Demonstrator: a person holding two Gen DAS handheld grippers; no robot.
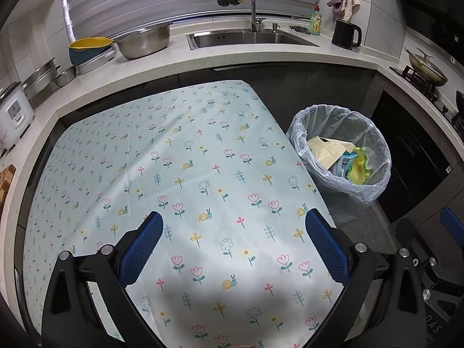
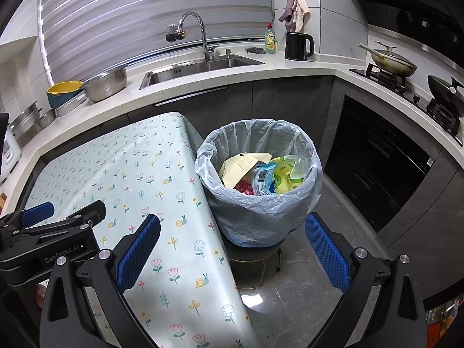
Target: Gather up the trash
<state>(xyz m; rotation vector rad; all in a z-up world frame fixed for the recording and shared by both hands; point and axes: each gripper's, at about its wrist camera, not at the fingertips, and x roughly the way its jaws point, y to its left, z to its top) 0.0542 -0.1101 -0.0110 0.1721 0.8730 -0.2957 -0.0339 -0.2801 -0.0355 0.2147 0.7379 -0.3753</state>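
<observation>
A trash bin lined with a pale plastic bag stands on a low stool beside the table's right edge. Inside lie a cream paper packet, a blue-white wrapper and a yellow-green wrapper. My left gripper hovers open over the flower-patterned tablecloth, nothing between its blue pads. My right gripper is open too, above the table's edge and just in front of the bin. The left gripper also shows at the left of the right wrist view.
A kitchen counter wraps around behind, with a sink, metal bowls, a black kettle and a soap bottle. A stove with pans is on the right. Grey floor tiles lie around the stool.
</observation>
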